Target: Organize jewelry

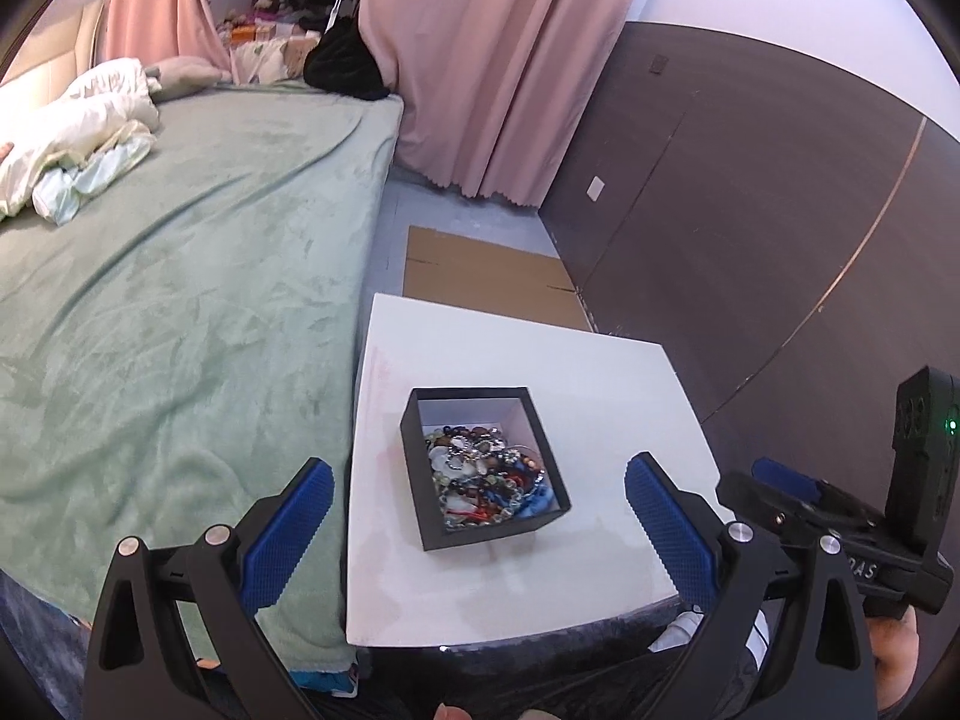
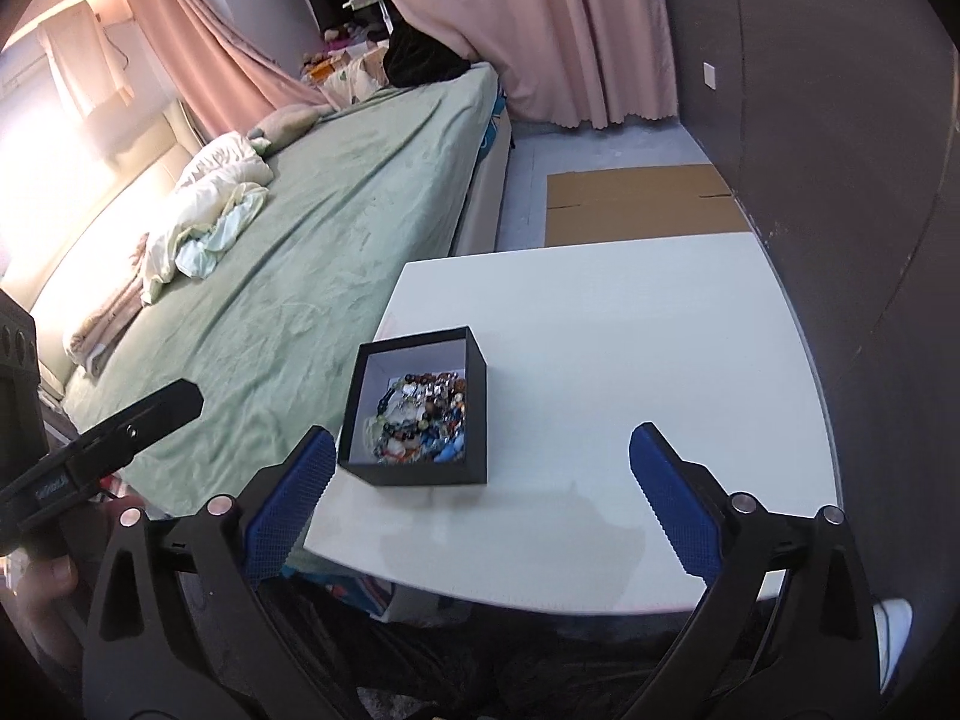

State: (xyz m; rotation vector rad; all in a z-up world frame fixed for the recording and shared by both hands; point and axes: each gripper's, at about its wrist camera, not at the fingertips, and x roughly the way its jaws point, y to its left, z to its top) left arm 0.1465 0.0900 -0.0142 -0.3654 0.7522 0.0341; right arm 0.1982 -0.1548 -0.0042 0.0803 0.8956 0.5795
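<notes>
A square black cardboard box (image 1: 486, 468) with a white lining sits on the white square bench (image 1: 540, 588), toward the edge nearest the bed covered in a green fleece blanket (image 1: 180, 312). Inside it lies a tangled heap of multicoloured bead jewelry (image 1: 489, 474). The left gripper (image 1: 480, 516) hangs above the bench with its blue-padded fingers (image 1: 288, 534) spread wide and nothing between them. The right gripper (image 2: 483, 492) likewise hangs with its fingers (image 2: 672, 510) wide apart, gripping nothing. A flat brown cardboard sheet (image 2: 642, 204) lies on the floor beyond the bench.
</notes>
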